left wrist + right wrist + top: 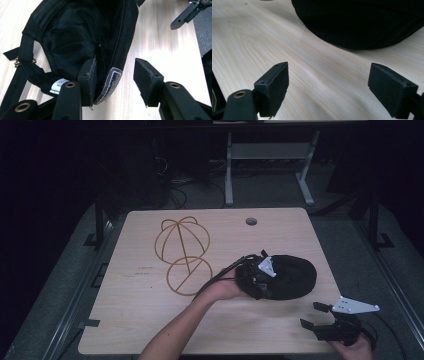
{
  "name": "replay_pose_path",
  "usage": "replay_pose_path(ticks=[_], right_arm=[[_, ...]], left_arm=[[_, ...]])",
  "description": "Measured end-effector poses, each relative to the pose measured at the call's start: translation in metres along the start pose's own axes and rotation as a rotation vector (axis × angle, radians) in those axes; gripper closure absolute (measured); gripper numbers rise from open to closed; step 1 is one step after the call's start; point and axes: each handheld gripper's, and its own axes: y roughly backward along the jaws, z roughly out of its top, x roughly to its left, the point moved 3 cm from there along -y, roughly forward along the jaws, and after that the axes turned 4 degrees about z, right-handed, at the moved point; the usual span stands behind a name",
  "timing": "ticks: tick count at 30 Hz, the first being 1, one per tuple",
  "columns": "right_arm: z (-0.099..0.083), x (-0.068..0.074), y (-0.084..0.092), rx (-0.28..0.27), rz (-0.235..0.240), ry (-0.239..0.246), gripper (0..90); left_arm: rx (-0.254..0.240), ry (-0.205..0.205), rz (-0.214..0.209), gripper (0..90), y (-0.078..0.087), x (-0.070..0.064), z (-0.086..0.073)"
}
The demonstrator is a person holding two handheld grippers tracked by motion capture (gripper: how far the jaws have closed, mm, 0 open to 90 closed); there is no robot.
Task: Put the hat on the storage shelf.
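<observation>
Left gripper (pixel 115 77) stands about half open at the black cap (pixel 75 32), with the cap's rim between its jaws. In the left gripper view one pad lies against the inner side of the rim, right by the sweatband and its worn pale end, while the other pad stands clear at about 3 o'clock of the rim with bare wood showing in the gap. So the rim is between the jaws but not pinched. In the high view this gripper (pixel 257 272) sits at the cap's 9 o'clock edge, the person's left hand (pixel 225 287) behind it, its cable looping back along the forearm.

Right gripper (pixel 328 85) has its jaws spread wide, nothing between them but table grain. In the high view it (pixel 315 315) rests near the table's 5 o'clock corner, well apart from the cap, which lies at about 12 o'clock ahead of its jaws.

The cap (pixel 287 276) lies on the table (pixel 150 320) right of centre, turned so its hollow faces the left gripper. Its lining is dark and seamed, a white label (pixel 58 86) shows on the band, and the rear strap with a small brass buckle (pixel 17 62) trails at 9 o'clock. At 10 o'clock of the cap on the table is a cap-shaped outline (pixel 182 252) in yellow-brown line.
</observation>
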Motion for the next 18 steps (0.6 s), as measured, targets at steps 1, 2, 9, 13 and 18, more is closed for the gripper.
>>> replay_pose_path(ticks=[1, 2, 9, 13, 18], right_arm=[[0.0, 0.0, 0.0, -0.001, -0.003, 0.0, 16.4], [0.0, 0.0, 0.0, -0.001, -0.003, 0.0, 16.4], [0.0, 0.0, 0.0, -0.007, -0.005, -0.008, 16.5], [-0.001, 0.0, 0.0, -0.009, -0.005, -0.006, 16.5], [-0.001, -0.002, 0.001, -0.017, -0.002, -0.011, 16.5]], left_arm=[[0.002, -0.003, -0.001, 55.5, -0.001, 0.0, 0.0], [0.004, -0.006, -0.002, 55.5, -0.001, 0.001, -0.001], [0.031, -0.032, -0.011, 58.7, -0.01, -0.003, -0.004], [0.04, -0.04, -0.017, 68.3, -0.013, -0.007, -0.009], [0.033, -0.036, -0.028, 75.9, -0.013, -0.008, -0.011]])
